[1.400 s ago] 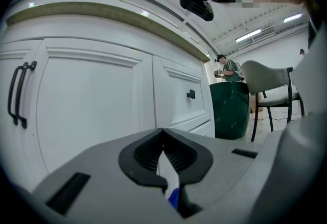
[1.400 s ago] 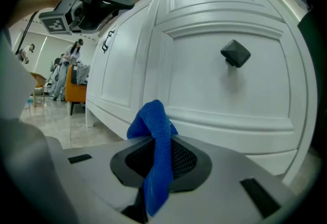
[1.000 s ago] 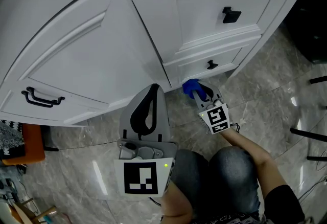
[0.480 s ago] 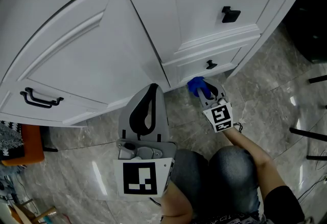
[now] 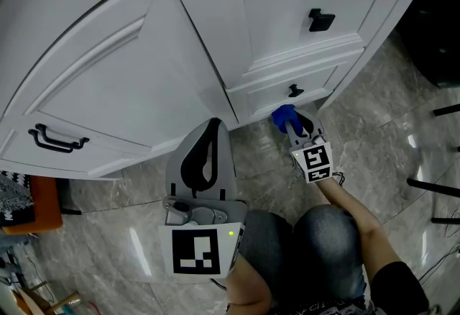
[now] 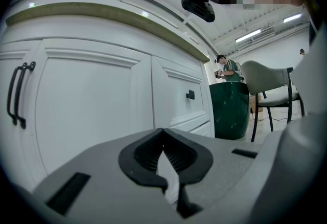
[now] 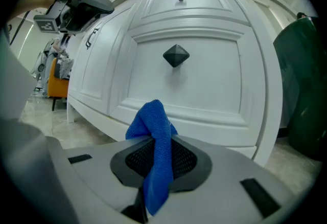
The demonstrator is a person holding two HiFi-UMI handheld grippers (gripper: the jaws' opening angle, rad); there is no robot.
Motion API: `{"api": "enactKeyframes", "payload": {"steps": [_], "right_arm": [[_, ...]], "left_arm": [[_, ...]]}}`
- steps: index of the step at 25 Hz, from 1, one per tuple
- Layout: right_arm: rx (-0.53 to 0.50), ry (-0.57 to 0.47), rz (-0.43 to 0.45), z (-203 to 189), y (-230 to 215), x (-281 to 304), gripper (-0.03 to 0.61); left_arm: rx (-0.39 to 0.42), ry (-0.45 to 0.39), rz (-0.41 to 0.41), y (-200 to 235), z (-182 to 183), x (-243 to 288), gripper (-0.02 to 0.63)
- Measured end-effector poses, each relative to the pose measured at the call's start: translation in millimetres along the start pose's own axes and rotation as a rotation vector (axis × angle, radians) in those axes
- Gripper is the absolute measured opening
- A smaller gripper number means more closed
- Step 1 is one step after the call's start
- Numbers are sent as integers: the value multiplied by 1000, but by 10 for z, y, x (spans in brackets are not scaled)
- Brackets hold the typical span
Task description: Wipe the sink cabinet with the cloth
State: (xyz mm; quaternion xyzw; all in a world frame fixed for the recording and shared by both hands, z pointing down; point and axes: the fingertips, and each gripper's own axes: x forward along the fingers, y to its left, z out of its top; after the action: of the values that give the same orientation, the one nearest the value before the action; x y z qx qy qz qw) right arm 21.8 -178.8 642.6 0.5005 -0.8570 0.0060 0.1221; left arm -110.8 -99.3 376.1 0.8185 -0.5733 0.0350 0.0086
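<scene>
Pinching cloth (image 7: 152,121) between right gripper (image 7: 157,142) fingers (image 7: 188,159).

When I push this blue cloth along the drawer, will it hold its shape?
Probably not: the blue cloth folds and droops from the right gripper, shut on it, so it looks floppy. Likely light; it may bunch against the drawer.
</scene>
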Motion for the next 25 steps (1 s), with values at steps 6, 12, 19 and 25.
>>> {"api": "enactKeyframes", "payload": {"steps": [6, 12, 19, 25], "right_arm": [[27, 13, -60, -42, -196, -52, 58], [9, 20, -121, -59, -392, -108, 58], [12, 22, -150, -113, -530, -150, 58], [28, 22, -185, -124, -657, -183, 58]], "left_arm": [[4, -1, -7, -32, 13, 7, 5], [21, -23, -12, -48, 51, 14, 5], [21, 1, -19, -105, 26, 43, 5], [72, -5, -43, -140, 36, 64, 5]]}}
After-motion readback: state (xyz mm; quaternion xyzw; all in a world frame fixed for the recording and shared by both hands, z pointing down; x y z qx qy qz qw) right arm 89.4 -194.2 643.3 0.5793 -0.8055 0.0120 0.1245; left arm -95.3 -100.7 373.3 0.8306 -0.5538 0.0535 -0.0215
